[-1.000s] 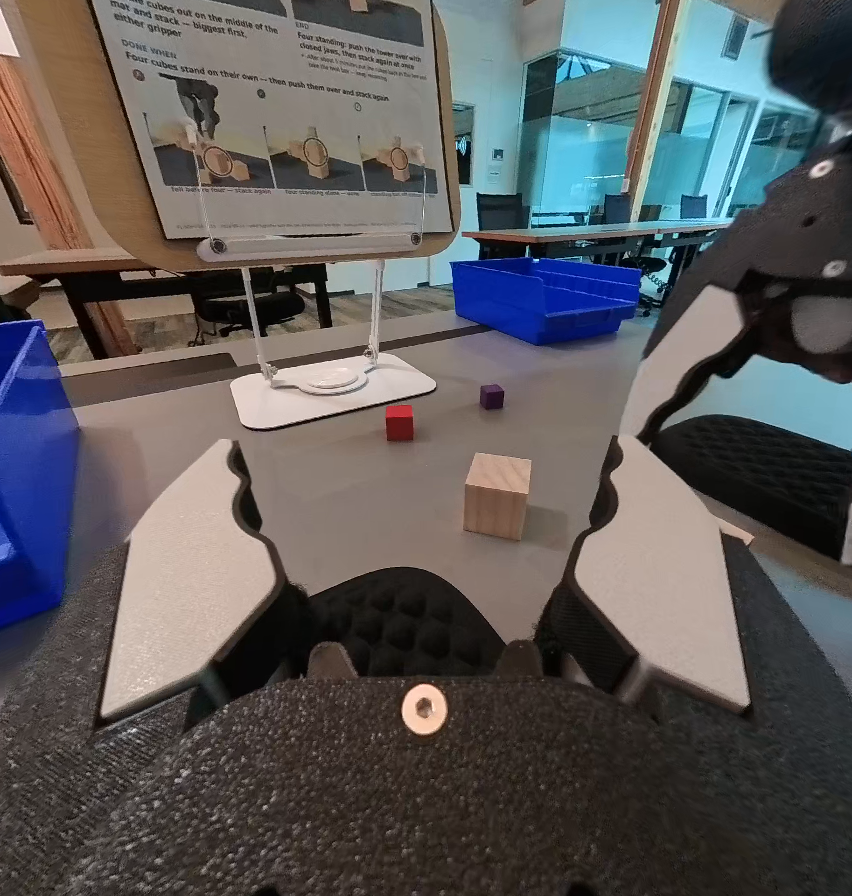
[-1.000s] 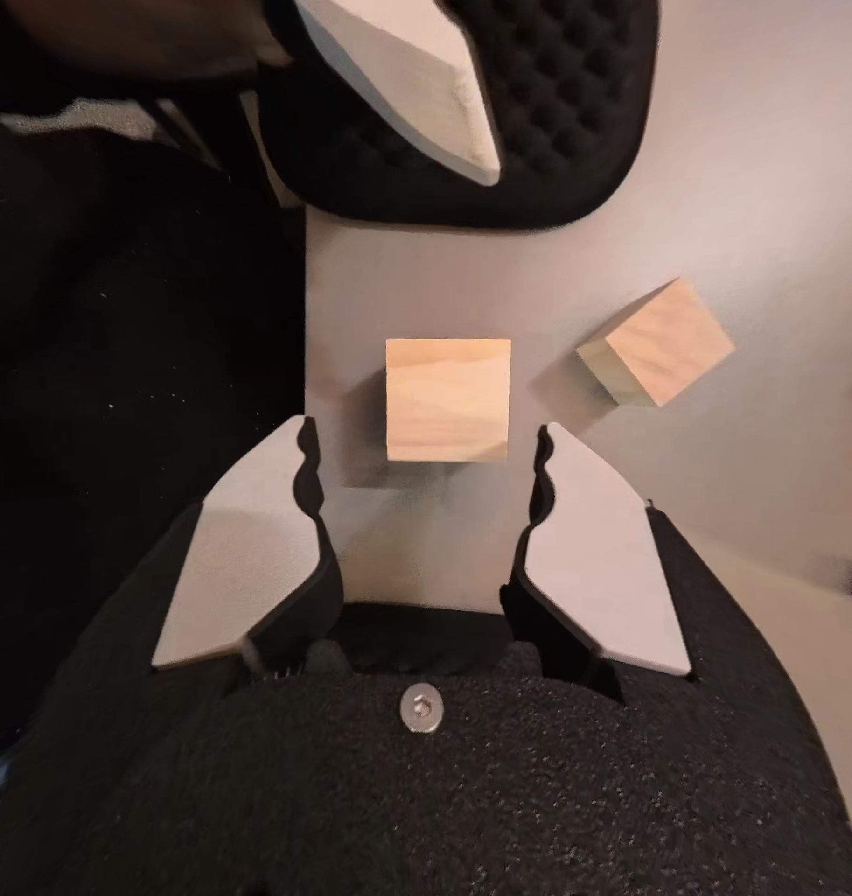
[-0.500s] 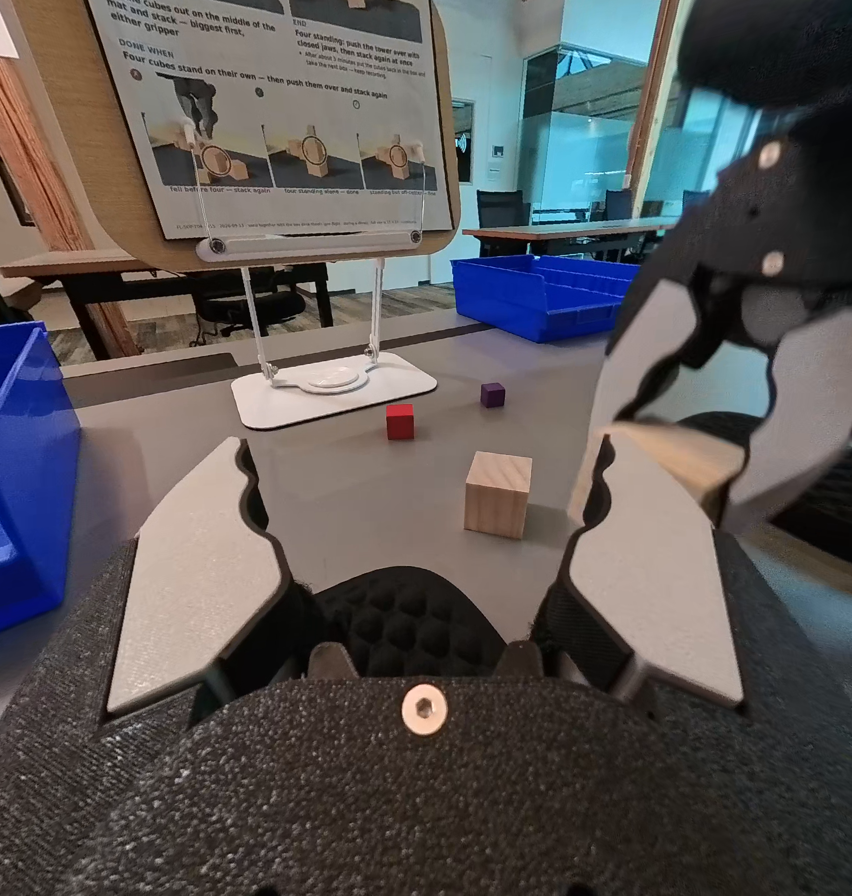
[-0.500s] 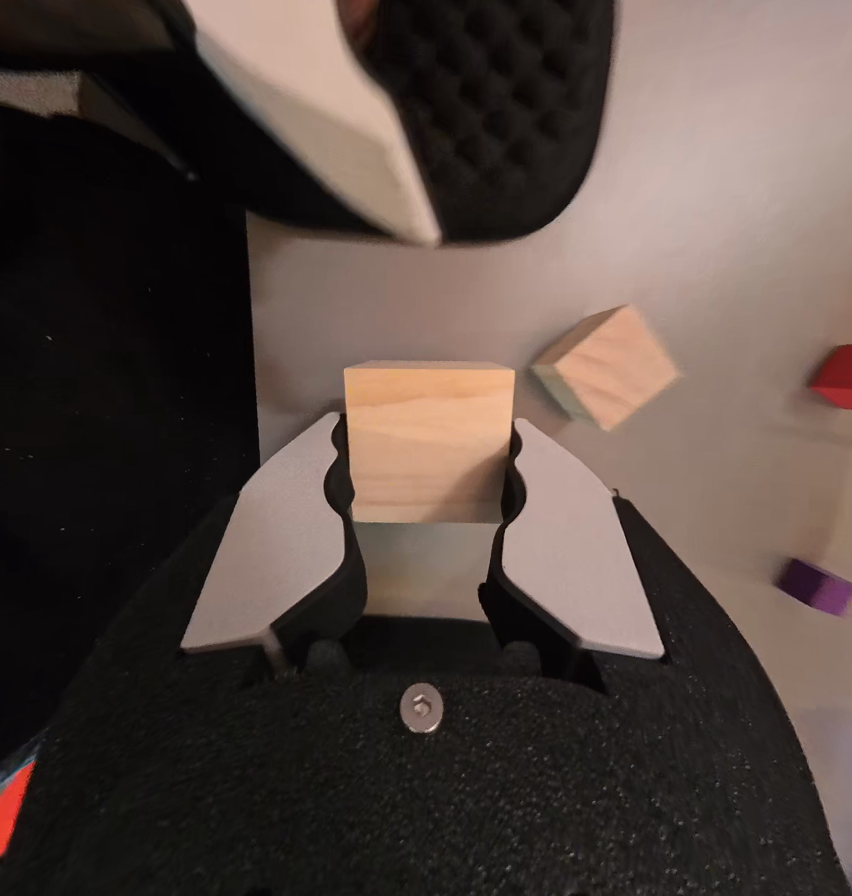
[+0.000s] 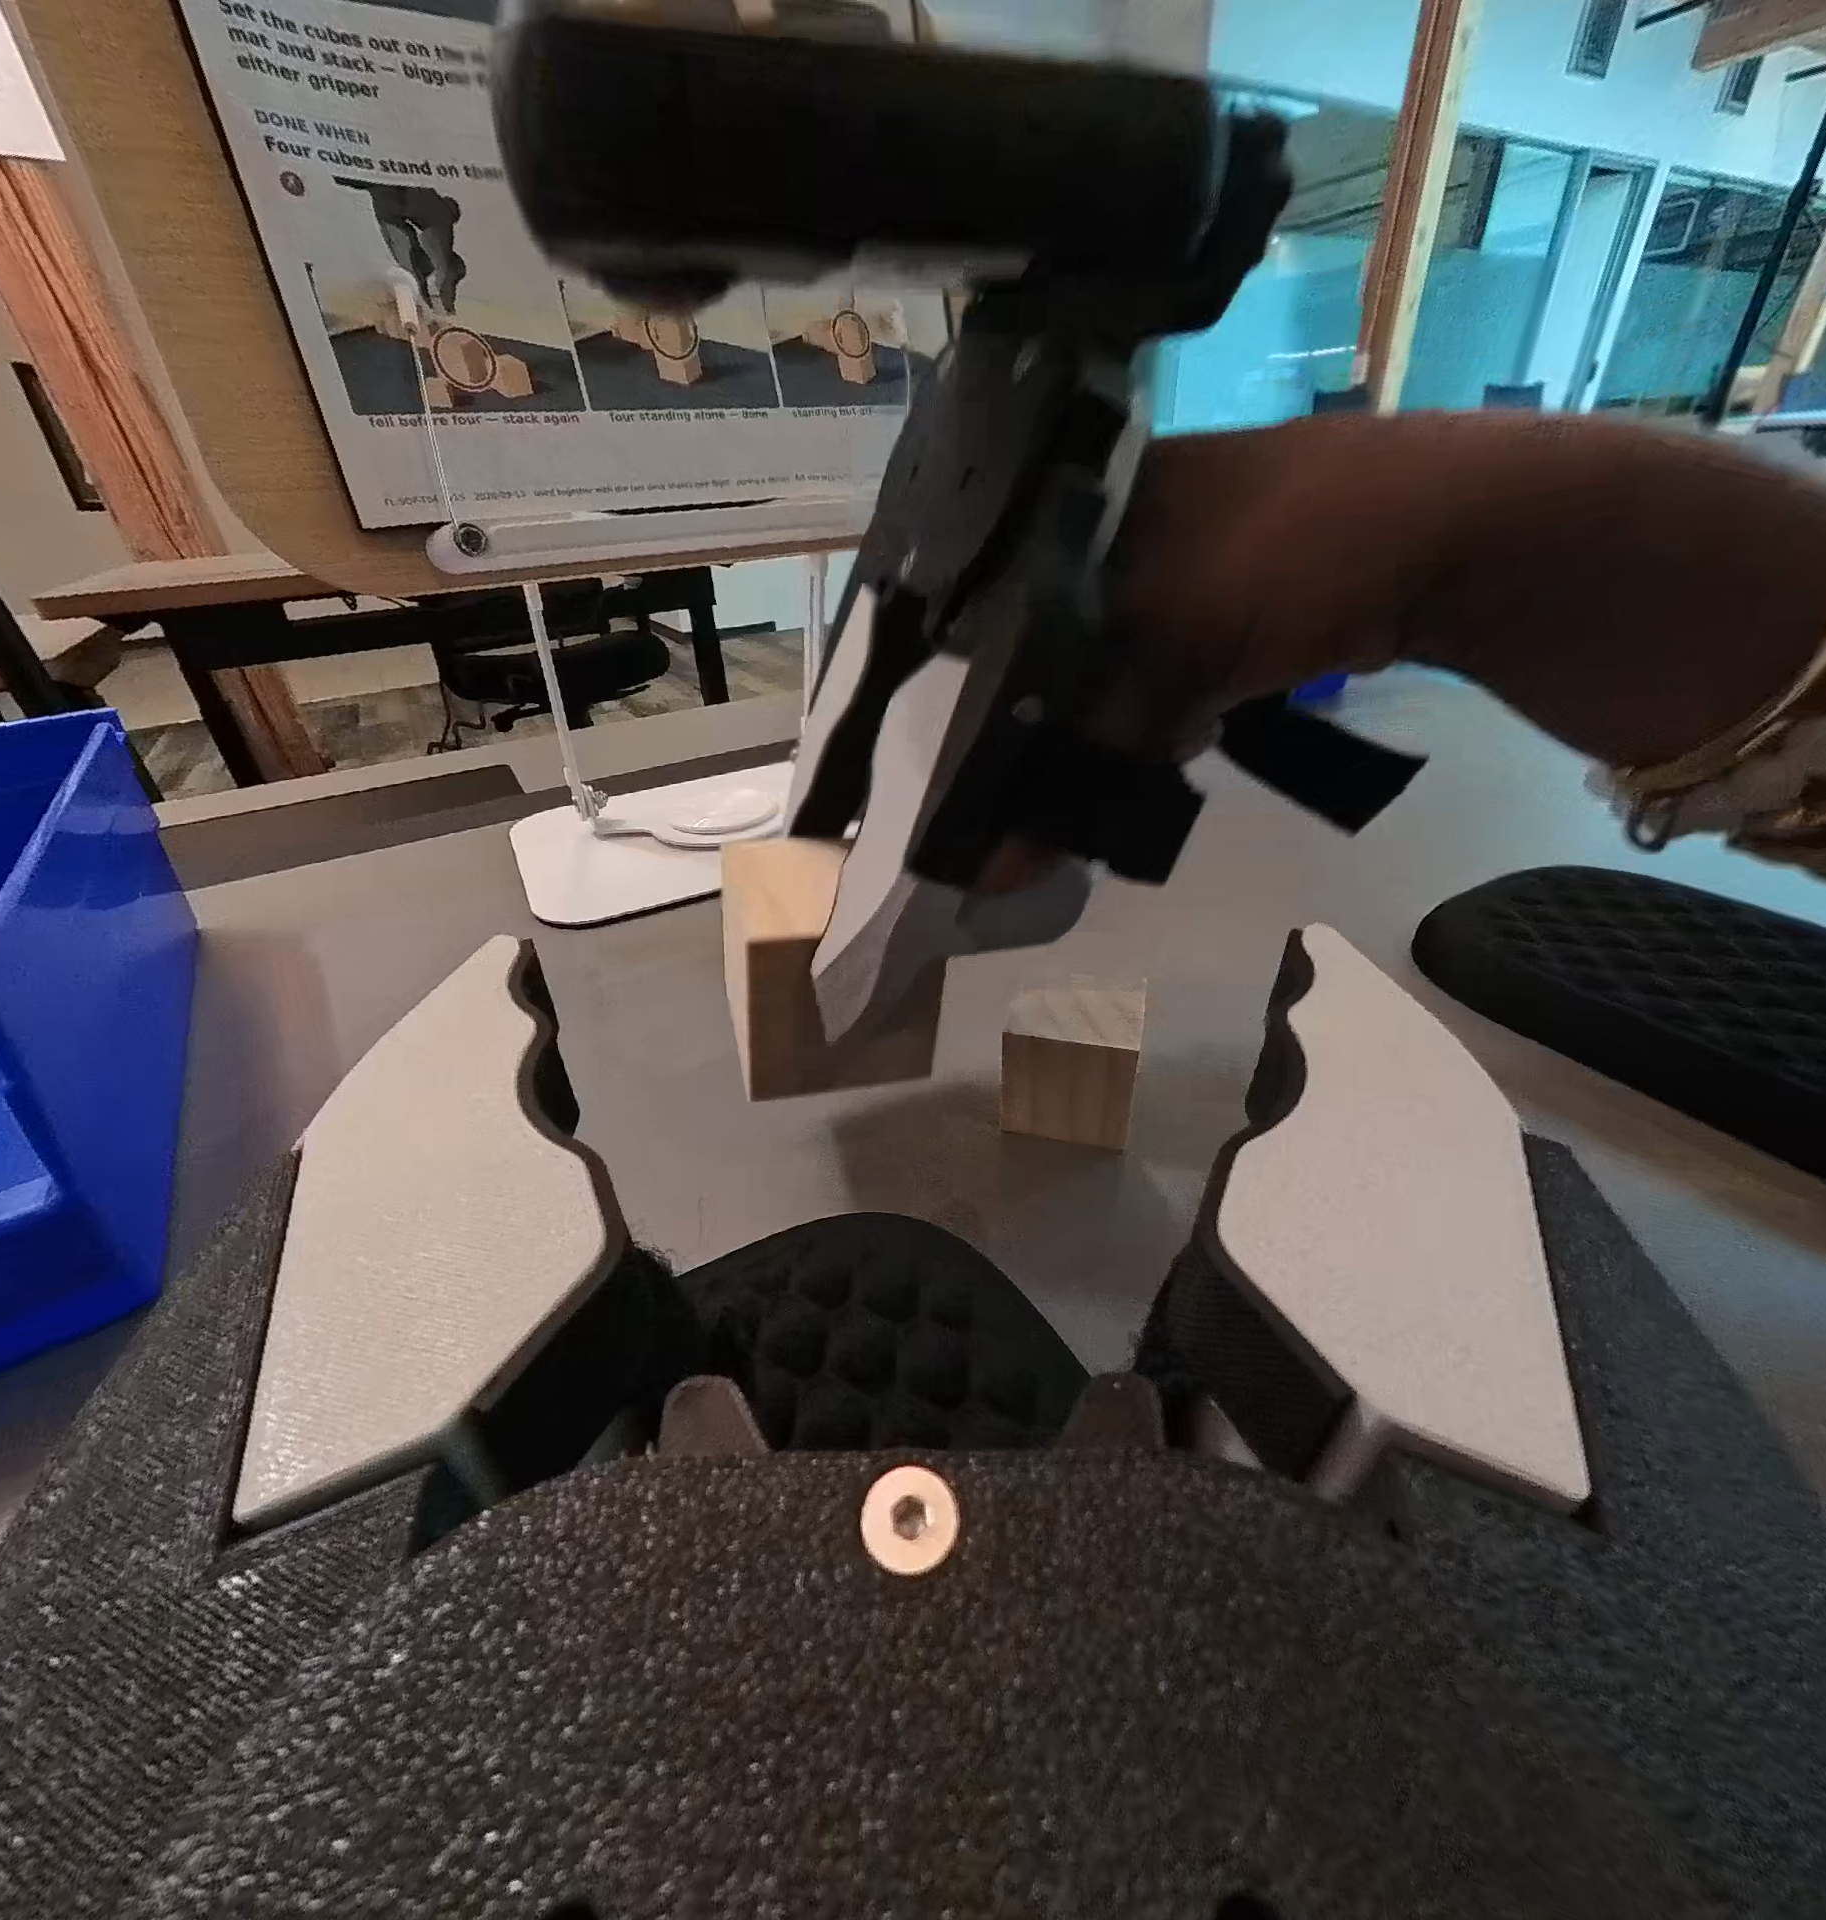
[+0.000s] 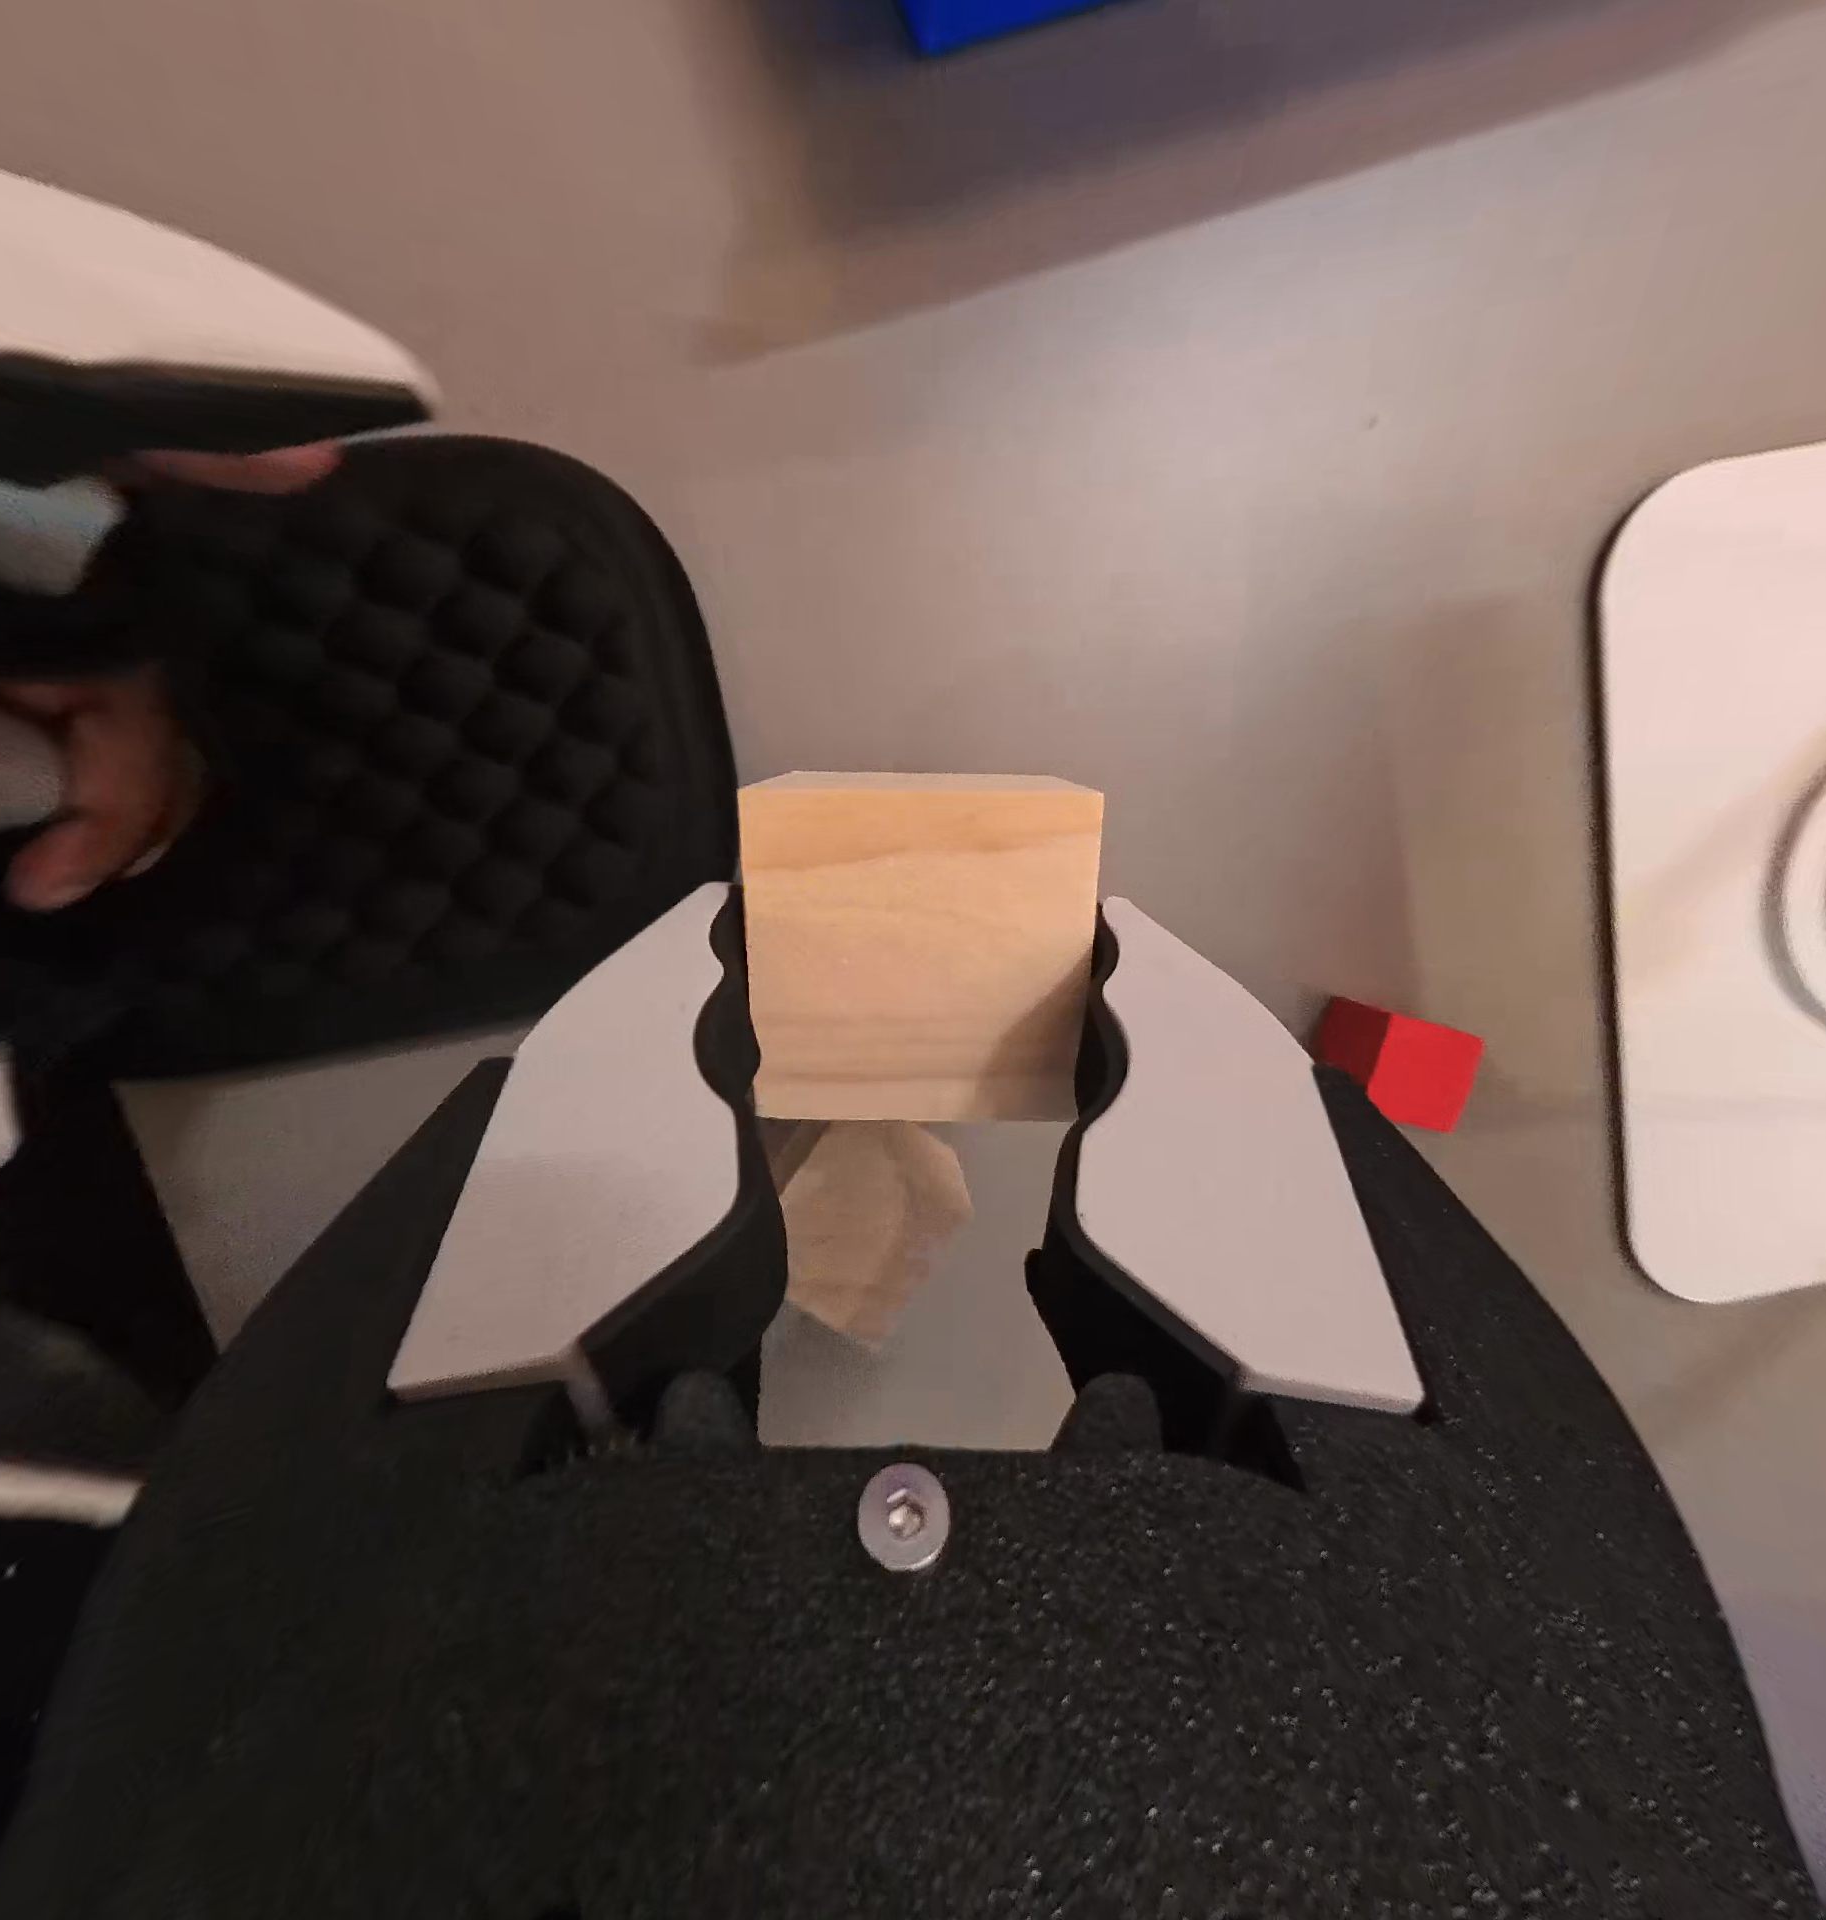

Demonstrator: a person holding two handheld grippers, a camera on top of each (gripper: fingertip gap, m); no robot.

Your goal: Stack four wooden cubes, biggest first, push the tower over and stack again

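Pinching a big wooden cube (image 6: pixel 914 951) is what the right claw (image 6: pixel 917 997) is doing, both pads flat against its sides, and the cube is up off the gray table (image 6: pixel 1252 520). From the left wrist view you can see that same cube (image 5: pixel 774 997) hanging in the air, near the middle of the table. A smaller wooden cube (image 5: pixel 1070 1070) sits on the table just right of it; in the right wrist view it shows below the held one (image 6: pixel 867 1247), between the fingers but not touching them.

The left claw (image 5: pixel 914 1023) is spread wide with nothing in it, hanging near the edge of the table, a black foam pad (image 5: pixel 867 1340) under it.

Other stuff around: a red cube (image 6: pixel 1402 1060) just right of the right claw, the white stand base (image 6: pixel 1719 862) farther right, a blue bin (image 5: pixel 47 1039) at the left.

My read is it's mid-carry. Whatever surface the cube goes on, it'd need to come down square before the pads let go.
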